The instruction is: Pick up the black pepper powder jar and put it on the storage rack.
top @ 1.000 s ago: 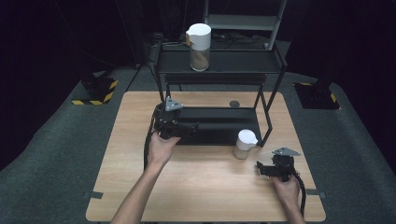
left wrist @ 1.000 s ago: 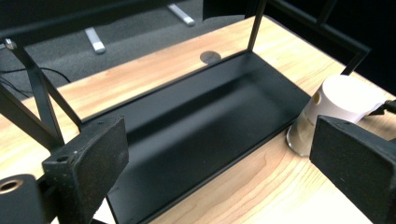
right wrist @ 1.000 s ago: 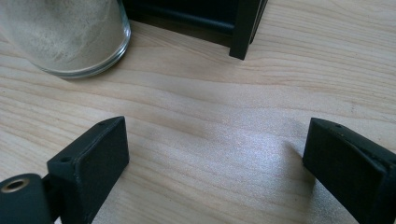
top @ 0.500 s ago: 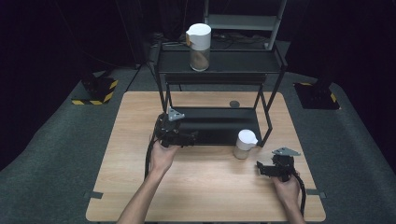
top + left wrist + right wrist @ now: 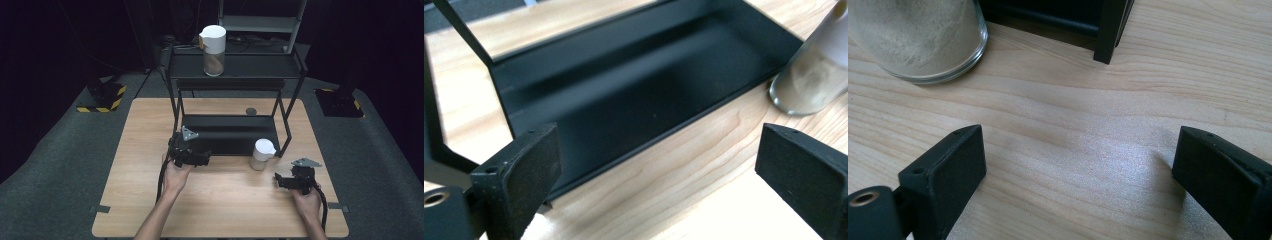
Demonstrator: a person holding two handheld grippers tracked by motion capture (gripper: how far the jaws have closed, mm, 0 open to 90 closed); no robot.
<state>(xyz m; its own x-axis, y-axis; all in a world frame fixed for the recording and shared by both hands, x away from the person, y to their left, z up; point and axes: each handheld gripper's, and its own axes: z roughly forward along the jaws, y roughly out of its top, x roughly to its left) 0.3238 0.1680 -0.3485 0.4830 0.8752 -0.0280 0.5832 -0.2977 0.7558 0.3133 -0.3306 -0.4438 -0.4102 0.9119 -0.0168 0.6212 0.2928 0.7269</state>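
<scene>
Standing beyond right gripper (image 5: 284,181): jar (image 5: 261,154)

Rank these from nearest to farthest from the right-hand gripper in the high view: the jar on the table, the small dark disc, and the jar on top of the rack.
From the right gripper:
1. Jar on the table, just up and left of it, by the rack's front right leg.
2. Small dark disc, on the table behind the lower shelf.
3. Jar on the rack's top shelf, far back and left.

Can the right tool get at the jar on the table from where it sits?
Probably yes. The right tool is open, and bare wood lies between it and the jar. The rack's leg stands beside the jar, not across the way.
</scene>
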